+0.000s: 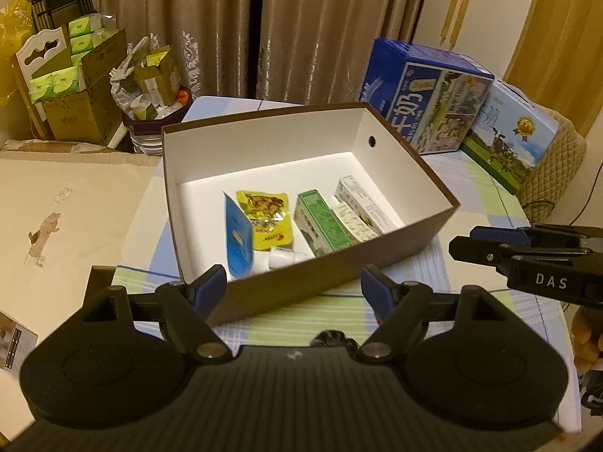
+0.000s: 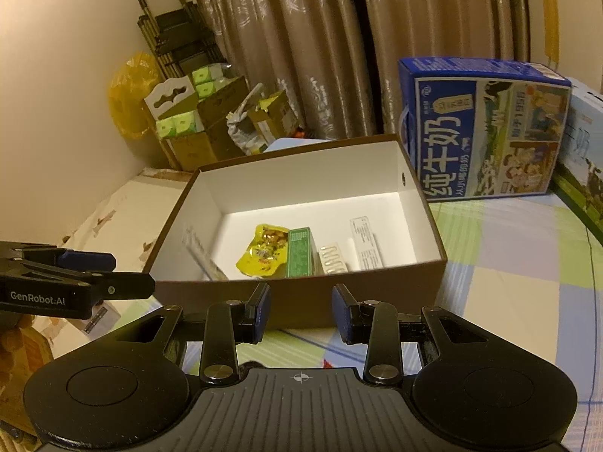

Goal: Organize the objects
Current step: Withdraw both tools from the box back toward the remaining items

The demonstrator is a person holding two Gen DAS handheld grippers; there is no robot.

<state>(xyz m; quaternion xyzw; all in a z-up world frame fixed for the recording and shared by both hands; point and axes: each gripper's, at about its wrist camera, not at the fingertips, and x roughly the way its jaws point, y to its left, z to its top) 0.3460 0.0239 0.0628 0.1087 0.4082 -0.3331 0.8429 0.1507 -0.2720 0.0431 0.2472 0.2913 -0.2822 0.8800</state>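
The brown box point(image 1: 312, 282) sits open-topped on the checked tablecloth point(image 2: 508, 271), presumably so items can be dropped in from above. Already lying on its white floor are a blue sachet point(image 1: 237, 243), a yellow snack pouch point(image 1: 265, 218), a green carton point(image 1: 320, 222) and a white carton point(image 1: 363, 203), clustered toward the near wall at 6 o'clock. The left gripper point(image 1: 294, 282) hovers just before that wall, jaws wide apart and empty. The right gripper point(image 2: 300, 310) hangs likewise, parted, touching nothing.
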